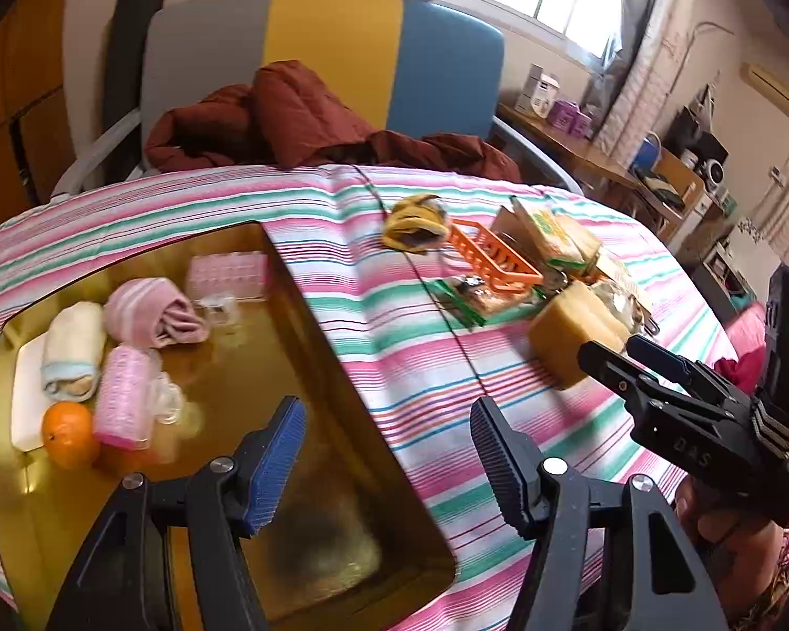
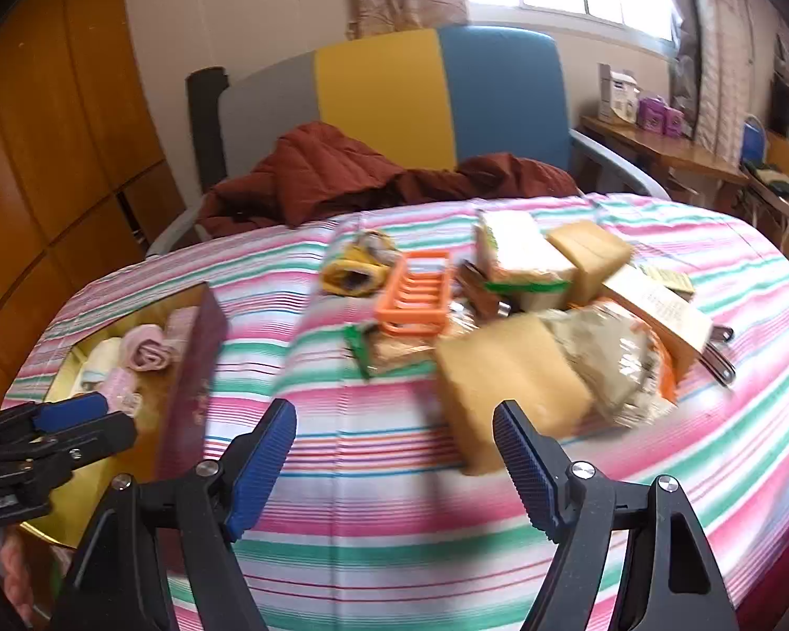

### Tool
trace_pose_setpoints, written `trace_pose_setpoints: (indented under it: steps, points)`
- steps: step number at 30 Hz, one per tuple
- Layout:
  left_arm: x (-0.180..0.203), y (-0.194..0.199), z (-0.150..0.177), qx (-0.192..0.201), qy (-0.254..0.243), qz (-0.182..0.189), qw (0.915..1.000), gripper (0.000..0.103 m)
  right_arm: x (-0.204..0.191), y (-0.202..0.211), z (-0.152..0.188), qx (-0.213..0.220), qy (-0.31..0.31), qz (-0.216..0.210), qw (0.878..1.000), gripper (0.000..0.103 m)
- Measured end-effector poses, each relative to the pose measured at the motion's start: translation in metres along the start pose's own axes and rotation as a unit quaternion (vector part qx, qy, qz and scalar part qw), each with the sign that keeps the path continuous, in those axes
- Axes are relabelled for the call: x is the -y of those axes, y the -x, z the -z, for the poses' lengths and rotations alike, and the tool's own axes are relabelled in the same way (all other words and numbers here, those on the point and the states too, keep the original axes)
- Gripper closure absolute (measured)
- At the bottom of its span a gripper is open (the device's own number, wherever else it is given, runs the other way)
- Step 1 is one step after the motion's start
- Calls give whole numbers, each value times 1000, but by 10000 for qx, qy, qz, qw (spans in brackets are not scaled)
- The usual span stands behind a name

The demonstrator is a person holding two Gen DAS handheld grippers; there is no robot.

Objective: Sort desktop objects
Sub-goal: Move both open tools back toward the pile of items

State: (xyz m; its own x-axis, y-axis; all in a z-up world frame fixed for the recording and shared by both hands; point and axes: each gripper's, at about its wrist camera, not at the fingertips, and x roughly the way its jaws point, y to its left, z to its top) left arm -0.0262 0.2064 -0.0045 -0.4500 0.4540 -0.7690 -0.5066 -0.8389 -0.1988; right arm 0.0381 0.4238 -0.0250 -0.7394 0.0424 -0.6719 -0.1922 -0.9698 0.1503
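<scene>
Now, line by line, what you have in front of you:

Left gripper (image 1: pixel 386 452): your jaws stand spread with nothing between them, hovering over the near end of the gold tray (image 1: pixel 310 315); the ribbed blue pads (image 1: pixel 276 465) are bare.

Right gripper (image 2: pixel 394 465): likewise spread and empty, above the striped cloth (image 2: pixel 373 531), with a yellow sponge block (image 2: pixel 505 384) just beyond its right finger.

Gold tray: shallow, glossy, mirror-like metal with rounded corners. It holds a rolled cream towel (image 1: pixel 73 349), a rolled pink striped towel (image 1: pixel 150 313), a smooth orange (image 1: pixel 68 434), a bumpy pink cylinder (image 1: pixel 121 402) and a clear pink box (image 1: pixel 229 276).

Unsorted pile: on the cloth, well apart from the tray, you have an orange slatted plastic basket (image 2: pixel 418 289), a yellow knitted thing (image 2: pixel 355 265), more sponge blocks, crinkly wrapped packets (image 2: pixel 610 363) and a cardboard box (image 2: pixel 657 310).

Striped cloth: soft fabric in pink, green and white bands, creased down the middle.

Hard to make out: the right wrist view is smeared by motion, so packet labels are unreadable. A metal item at the pile's right edge is mostly hidden under the box. The tray's near corner is cut off by your left gripper's frame.
</scene>
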Motion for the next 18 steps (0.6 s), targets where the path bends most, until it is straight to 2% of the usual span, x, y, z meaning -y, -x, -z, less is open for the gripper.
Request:
trace_pose_setpoints:
  steps: [3, 9, 13, 15, 18]
  points:
    - [9, -4, 0, -52, -73, 71, 9999, 37, 14, 1, 3, 46, -37, 149, 9999, 27]
    - [22, -6, 1, -88, -212, 174, 9996, 37, 48, 3, 5, 262, -207, 340, 9989, 38]
    - [27, -10, 2, -133, -216, 247, 9994, 37, 69, 5, 1, 434, -481, 263, 9976, 39]
    - [30, -11, 3, -143, -241, 256, 9993, 37, 73, -1, -4, 370, -450, 334, 9977, 39]
    - [33, -11, 3, -148, -288, 295, 9990, 37, 77, -17, -8, 122, -396, 200, 9989, 39]
